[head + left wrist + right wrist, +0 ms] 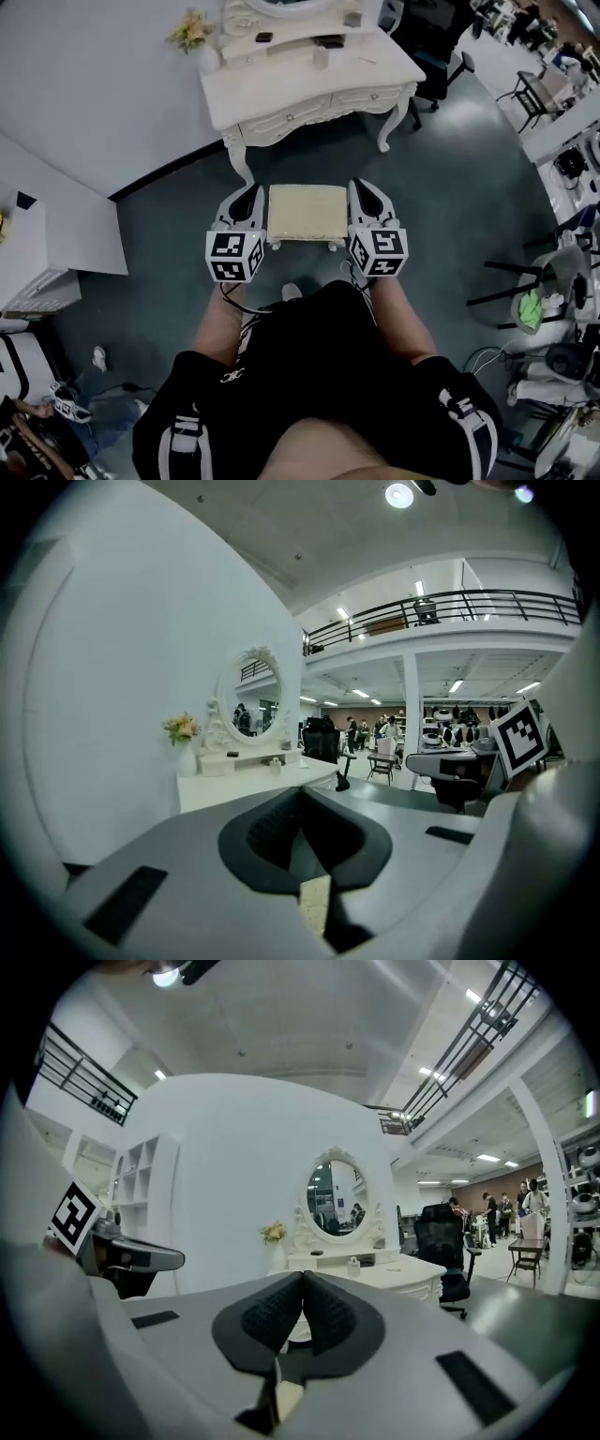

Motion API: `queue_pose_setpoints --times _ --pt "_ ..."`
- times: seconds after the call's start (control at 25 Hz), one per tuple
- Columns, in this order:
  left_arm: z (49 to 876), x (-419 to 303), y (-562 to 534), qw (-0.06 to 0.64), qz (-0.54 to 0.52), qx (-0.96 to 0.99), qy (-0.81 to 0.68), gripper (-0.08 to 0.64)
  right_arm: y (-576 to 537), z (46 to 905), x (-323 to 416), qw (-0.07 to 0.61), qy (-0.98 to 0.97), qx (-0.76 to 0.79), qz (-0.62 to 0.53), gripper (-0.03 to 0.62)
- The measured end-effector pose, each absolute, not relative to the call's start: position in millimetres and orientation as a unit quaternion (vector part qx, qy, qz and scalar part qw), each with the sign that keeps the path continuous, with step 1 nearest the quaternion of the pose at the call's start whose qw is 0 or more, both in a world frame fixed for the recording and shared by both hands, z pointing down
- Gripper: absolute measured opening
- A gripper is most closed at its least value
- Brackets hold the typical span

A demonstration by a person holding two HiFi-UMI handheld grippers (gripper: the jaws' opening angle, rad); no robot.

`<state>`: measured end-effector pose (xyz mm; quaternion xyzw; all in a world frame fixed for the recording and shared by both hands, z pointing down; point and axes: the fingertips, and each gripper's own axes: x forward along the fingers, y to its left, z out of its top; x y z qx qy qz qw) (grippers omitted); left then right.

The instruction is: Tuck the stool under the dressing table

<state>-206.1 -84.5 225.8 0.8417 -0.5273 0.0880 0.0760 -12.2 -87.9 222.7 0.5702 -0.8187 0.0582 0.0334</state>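
The stool, with a cream cushion and short white legs, stands on the dark floor just in front of the white dressing table. My left gripper lies along the stool's left side and my right gripper along its right side. Both are shut with nothing between their jaws. In the left gripper view the shut gripper points at the dressing table, and a sliver of cushion shows below. The right gripper faces the table and its oval mirror.
A black office chair stands right of the table. A vase of flowers sits at the table's left end against the white wall. A white cabinet is at the left, and chairs and equipment crowd the right.
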Motion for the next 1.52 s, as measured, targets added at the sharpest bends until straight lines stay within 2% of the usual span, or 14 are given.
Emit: queue_pose_setpoints --times 0.4,0.76,0.92,0.96,1.04,1.12,1.32,1.52 --pt "284 -187 -159 0.116 0.134 0.843 -0.508 0.018 -161 285 14 0.068 -0.805 0.58 0.102 0.017" --pt "340 -166 -183 0.114 0.173 0.855 -0.475 0.018 -188 363 34 0.115 -0.802 0.565 0.158 0.017" --pt "379 -158 -189 0.138 0.199 0.857 -0.455 0.023 -197 409 42 0.131 -0.792 0.559 0.206 0.018" --pt "390 -156 -189 0.144 0.207 0.858 -0.449 0.05 -198 421 45 0.131 -0.789 0.56 0.218 0.018" --pt "410 -150 -189 0.147 0.225 0.86 -0.435 0.171 -201 443 52 0.129 -0.784 0.561 0.234 0.023" --pt "431 -146 -189 0.147 0.245 0.86 -0.422 0.191 -201 465 58 0.134 -0.783 0.557 0.244 0.107" --pt "495 -153 -190 0.16 0.281 0.851 -0.413 0.231 -195 528 64 0.173 -0.787 0.536 0.253 0.152" --pt "579 -166 -177 0.167 0.325 0.848 -0.383 0.252 -181 598 58 0.213 -0.803 0.494 0.257 0.238"
